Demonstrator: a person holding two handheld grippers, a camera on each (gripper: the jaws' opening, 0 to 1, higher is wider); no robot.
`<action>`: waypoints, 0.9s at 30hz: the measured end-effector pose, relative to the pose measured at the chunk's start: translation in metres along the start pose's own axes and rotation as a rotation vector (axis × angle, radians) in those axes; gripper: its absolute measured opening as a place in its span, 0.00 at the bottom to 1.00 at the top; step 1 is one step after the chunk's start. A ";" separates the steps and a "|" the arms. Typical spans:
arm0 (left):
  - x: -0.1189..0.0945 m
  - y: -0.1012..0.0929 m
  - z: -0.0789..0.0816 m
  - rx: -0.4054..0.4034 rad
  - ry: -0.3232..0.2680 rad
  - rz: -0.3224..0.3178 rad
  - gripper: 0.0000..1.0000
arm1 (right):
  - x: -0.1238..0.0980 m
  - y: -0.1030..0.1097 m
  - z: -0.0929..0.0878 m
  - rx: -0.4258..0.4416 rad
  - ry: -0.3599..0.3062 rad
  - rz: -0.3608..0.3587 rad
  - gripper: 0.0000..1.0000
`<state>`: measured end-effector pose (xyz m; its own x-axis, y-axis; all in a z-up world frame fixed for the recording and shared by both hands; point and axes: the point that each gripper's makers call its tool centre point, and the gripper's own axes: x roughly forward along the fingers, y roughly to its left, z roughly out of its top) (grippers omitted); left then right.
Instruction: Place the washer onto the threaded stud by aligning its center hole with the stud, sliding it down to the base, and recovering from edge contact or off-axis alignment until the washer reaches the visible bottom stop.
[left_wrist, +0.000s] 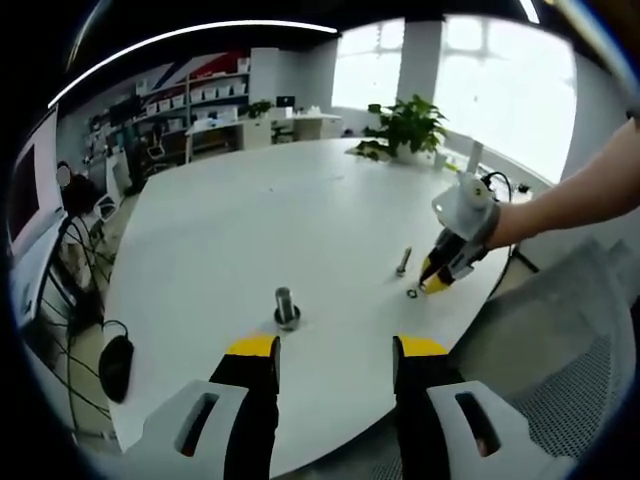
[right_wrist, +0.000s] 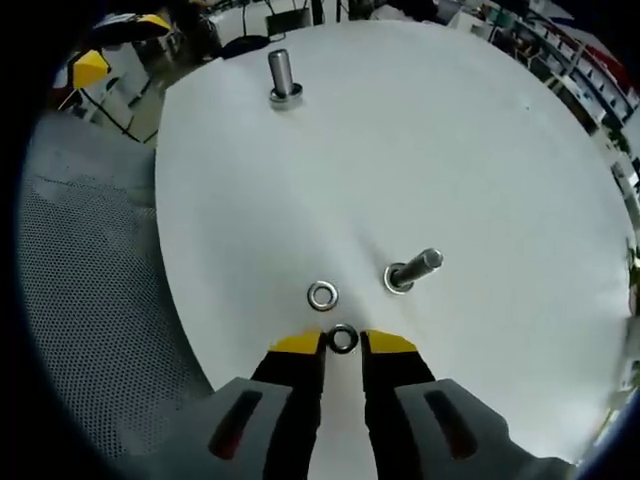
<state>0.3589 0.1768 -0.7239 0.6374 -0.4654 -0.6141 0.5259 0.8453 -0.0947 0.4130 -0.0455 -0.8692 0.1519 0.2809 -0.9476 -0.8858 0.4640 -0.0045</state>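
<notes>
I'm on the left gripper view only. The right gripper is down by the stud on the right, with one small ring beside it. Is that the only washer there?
Observer: No, the right gripper view shows two. The first washer sits between the tips of the right gripper. The second washer lies flat on the table just ahead.
Operator: Is anything threaded on that stud yet?
Observer: No. The stud has a bare shank above the collar at its foot.
Operator: Is the first washer actually pinched?
Observer: The jaws sit close on both sides of it, but I cannot tell if they are squeezing.
</notes>
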 end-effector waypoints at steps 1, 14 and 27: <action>0.000 0.000 0.000 -0.001 0.000 -0.001 0.44 | 0.000 0.000 0.000 0.002 0.003 0.003 0.15; 0.000 0.000 -0.001 -0.008 0.002 -0.004 0.43 | -0.001 0.003 -0.001 -0.032 0.025 0.026 0.17; 0.000 0.000 -0.001 -0.012 0.002 -0.004 0.43 | -0.003 0.002 -0.008 -0.088 0.055 0.020 0.17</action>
<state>0.3585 0.1772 -0.7251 0.6344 -0.4684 -0.6149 0.5215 0.8465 -0.1069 0.4072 -0.0521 -0.8690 0.1115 0.2415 -0.9640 -0.9240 0.3822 -0.0111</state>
